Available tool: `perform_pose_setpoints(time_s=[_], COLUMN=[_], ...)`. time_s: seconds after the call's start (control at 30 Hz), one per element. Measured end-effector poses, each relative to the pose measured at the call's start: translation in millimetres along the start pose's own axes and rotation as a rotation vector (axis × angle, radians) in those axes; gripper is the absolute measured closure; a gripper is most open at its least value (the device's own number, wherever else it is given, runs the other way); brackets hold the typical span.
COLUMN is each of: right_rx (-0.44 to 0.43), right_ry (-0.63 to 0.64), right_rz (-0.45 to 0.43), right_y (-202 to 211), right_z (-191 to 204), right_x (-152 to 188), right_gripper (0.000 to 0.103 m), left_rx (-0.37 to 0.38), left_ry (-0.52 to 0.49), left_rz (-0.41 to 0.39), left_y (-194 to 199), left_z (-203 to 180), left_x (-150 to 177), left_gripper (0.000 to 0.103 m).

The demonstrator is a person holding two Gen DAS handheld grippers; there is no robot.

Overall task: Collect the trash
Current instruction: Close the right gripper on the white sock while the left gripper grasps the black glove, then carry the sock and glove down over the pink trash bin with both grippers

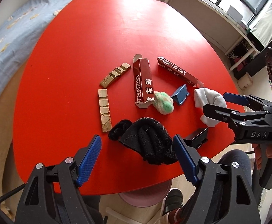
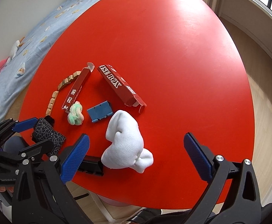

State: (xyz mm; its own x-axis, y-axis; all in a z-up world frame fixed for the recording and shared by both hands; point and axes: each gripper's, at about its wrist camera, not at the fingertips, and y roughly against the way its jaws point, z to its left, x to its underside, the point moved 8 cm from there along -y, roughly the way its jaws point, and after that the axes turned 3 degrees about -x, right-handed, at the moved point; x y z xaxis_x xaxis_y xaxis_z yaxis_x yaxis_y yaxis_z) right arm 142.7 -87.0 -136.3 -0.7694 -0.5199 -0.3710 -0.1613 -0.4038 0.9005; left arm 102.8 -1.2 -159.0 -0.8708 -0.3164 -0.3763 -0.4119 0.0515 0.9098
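A red table (image 1: 117, 28) is filling both views, with a blue-sheeted bed (image 1: 8, 29) lying beyond its far left edge. The trash is sitting in a loose cluster toward the near side of the table. Two dark red cartons are lying flat with torn, open ends: one (image 1: 142, 82) is showing white Chinese characters and "SURPR", the other (image 1: 177, 71), just to its right, is reading "BOX". A white rolled sock (image 2: 125, 145) is resting near the right edge, bunched and knotted at one end. A black bundled sock (image 1: 149, 143) with thin pale stitch lines is lying at the near edge. Two notched wooden strips (image 1: 105, 110) are lying end to end at an angle on the left. A fuzzy green-and-cream ball (image 1: 164, 102) is touching the torn end of the first carton, and a small blue folded stand (image 1: 180, 94) is sitting just beside it. A small black box (image 1: 198, 137) is lying at the table's near rim.

The left gripper (image 1: 136, 160) is hovering spread wide on either side of the black sock, pads clear of it. The right gripper (image 2: 136, 156) is likewise spread wide around the white sock, not touching it.
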Motion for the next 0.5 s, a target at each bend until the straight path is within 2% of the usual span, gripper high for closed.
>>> perform_pose_setpoints(time_s=[0.03,0.1,0.17,0.2,0.23,0.33,0.5], right_rx=[0.003,0.001,0.004,0.009,0.011,0.009,0.001], right_ry=[0.0,0.001,0.002,0.005,0.007,0.01,0.013], right_rz=[0.003,-0.002,-0.004,-0.005,-0.007,-0.022,-0.056], right_y=[0,0,-1,0,0,4,13], right_z=[-1,-1,-1,-1,-1,0,3], right_x=[1,2,3,4,4,4,3], right_gripper=[0.029,0.036,0.048,0.058,0.062,0.065,0.066], left_rx=[0.009,0.026,0.031,0.036,0.04,0.048,0.051], left_ry=[-0.003,-0.008,-0.014,-0.016,-0.016,-0.018,-0.034], left_rz=[-0.004,-0.011,-0.017,-0.021,-0.023,-0.037,-0.058], left_y=[1,1,2,2,3,5,11], left_z=[-1,-5,-8,-8,-8,-8,-10], left_x=[-1,-3,-6,-5,-6,-7,-9], left_gripper=[0.037,0.048,0.052,0.056,0.06,0.069,0.074])
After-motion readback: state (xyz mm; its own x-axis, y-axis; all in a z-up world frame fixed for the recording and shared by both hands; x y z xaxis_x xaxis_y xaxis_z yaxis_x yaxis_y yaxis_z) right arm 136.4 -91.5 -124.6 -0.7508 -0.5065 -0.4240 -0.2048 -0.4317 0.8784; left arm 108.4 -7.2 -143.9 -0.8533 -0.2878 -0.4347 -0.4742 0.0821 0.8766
